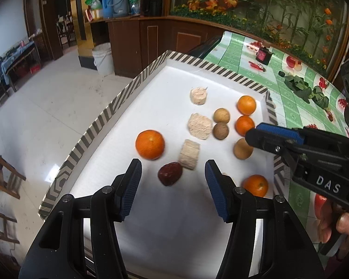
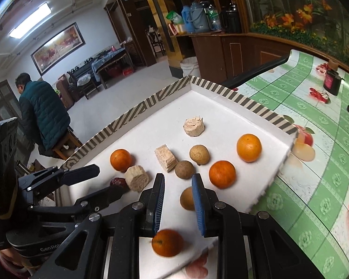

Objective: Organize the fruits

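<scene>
Sorting a tray of mixed fruit, a person works two hand-held grippers over a white tray [image 1: 118,107] with a striped rim. Nearest to the wrists, one orange [image 2: 167,243] lies alone at the tray's near edge, under the right gripper [image 2: 178,179], whose jaws are drawn in as far as they go and grip nothing. The left gripper [image 1: 173,165] hangs with its jaws released and empty, tilted down at a wrinkled red date [image 1: 169,173] lying just past its fingertips. A pale grain cake [image 1: 189,154] sits right beside the date, perhaps touching it, and a second orange [image 1: 150,144] rests near the tray's left wall. Further in, three brown round fruits [image 1: 220,130] gather in a loose group beside two more oranges [image 1: 244,125] at the right wall, with two further grain cakes [image 1: 199,126] between and beyond them. Past the tray, a green checked tablecloth [image 1: 239,53] carries a dark jar [image 1: 263,55] and some leaves [image 1: 297,86]; across the room a person [image 2: 44,118] sits on a stool. The grouping looks partly done, with the date and two oranges stranded from their kind. The date seems the left gripper's target: the next move calls for lowering the spread jaws around it, clear of the neighbouring cake, and closing gently on its soft skin
</scene>
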`<state>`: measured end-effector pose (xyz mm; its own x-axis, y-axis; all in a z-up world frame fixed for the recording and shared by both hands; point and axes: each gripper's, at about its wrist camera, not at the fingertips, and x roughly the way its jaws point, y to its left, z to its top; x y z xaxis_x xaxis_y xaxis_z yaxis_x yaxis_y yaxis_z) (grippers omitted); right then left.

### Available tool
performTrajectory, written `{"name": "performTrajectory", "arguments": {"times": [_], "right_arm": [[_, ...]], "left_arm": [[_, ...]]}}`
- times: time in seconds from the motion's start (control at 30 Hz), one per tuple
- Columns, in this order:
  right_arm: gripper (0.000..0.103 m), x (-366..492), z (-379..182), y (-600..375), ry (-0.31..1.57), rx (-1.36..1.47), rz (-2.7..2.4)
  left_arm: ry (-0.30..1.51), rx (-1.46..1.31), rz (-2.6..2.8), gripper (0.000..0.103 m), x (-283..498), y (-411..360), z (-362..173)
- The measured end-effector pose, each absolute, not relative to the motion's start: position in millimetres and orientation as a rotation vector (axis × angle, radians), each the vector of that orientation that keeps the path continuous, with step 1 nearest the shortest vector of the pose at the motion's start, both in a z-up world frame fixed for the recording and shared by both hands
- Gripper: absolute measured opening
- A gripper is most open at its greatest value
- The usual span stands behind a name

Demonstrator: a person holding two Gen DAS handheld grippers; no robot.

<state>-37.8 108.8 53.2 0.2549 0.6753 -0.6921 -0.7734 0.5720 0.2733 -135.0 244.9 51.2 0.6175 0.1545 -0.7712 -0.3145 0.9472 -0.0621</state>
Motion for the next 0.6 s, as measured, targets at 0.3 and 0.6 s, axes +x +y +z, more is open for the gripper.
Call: {"name": "performTrajectory", "arguments": {"times": [0.3,0.6], "right_arm": [[0.023,-50,59,75,0.824,-0.098,0.947],[0.023,-57,59,44,0.812,-0.077,0.901]], "left_arm": [[0.822,-0.188,0.253,0.057,-136,219,61],[0.808,-0.165,0.231,0.057,-138,192,67]]}}
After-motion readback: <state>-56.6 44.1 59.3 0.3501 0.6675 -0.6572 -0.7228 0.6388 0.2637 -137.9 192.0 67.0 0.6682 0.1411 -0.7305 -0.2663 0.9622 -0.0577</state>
